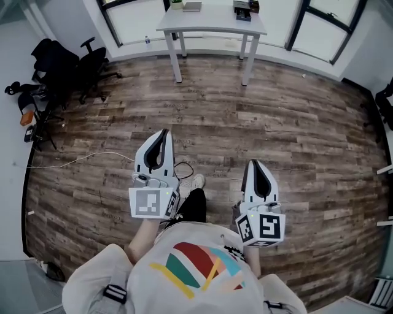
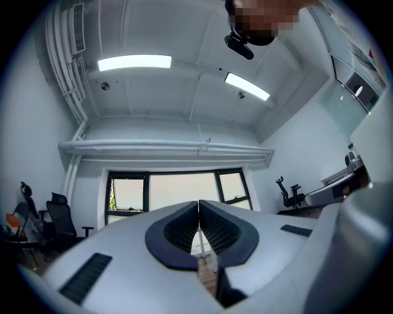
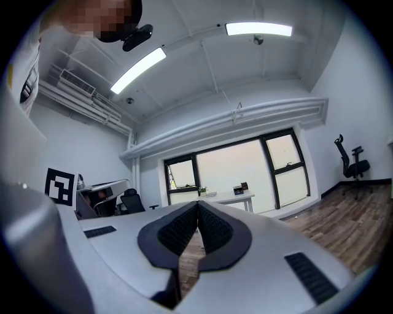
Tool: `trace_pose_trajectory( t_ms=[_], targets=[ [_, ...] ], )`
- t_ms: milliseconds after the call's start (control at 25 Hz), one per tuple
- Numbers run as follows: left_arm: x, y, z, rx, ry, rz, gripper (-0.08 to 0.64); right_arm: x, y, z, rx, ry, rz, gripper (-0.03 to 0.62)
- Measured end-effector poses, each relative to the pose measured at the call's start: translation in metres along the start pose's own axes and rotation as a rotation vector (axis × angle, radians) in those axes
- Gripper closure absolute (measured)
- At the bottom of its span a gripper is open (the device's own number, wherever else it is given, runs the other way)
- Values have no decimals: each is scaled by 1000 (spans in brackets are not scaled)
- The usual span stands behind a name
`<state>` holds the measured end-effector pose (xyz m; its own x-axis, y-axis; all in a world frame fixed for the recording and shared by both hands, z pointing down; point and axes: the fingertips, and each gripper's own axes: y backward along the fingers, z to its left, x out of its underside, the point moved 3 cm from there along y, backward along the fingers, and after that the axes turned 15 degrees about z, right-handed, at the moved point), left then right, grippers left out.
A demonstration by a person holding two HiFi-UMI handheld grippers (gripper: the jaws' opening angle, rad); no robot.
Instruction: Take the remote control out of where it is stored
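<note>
While a person [image 1: 196,276] stands on a wood-plank floor [image 1: 288,122] in an office, two hand-held grippers point ahead toward a wide window [image 3: 236,165] and the white worktop [image 1: 212,26] before it, well apart from them. Black office chairs [image 1: 64,64] cluster at the left wall. The left gripper [image 1: 164,132] has its jaws pressed together with nothing between them; the right gripper [image 1: 255,164] is likewise closed and empty. On the worktop sit small dark boxes [image 1: 244,8], too small to identify, and a thin white cable [image 1: 101,153] trails across the floor. The remote control appears in no view, and its storage place cannot be picked out; the boxes may be it. The step in hand looks like the approach: best done by walking up close, finding the container first, then opening the jaws before reaching, one gripper steadying the container while the other lifts the remote by its long edges.
</note>
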<state>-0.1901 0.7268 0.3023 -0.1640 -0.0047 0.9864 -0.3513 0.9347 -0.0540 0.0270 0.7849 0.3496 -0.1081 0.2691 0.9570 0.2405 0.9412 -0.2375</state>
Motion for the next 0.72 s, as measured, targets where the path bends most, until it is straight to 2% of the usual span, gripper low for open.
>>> trace_pose_trajectory(
  t_ms=[200, 320, 600, 720],
  targets=[
    [13, -55, 19, 12, 58, 25, 551, -4, -45, -16, 43, 13, 53, 591],
    [18, -89, 30, 20, 55, 47, 551, -10, -77, -21, 53, -1, 94, 591],
    [25, -142, 77, 16, 108, 97, 551, -43, -157, -1, -6, 43, 178, 590],
    [35, -164, 102, 16, 169, 121, 551, -56, -195, 11, -33, 77, 206, 591]
  ],
)
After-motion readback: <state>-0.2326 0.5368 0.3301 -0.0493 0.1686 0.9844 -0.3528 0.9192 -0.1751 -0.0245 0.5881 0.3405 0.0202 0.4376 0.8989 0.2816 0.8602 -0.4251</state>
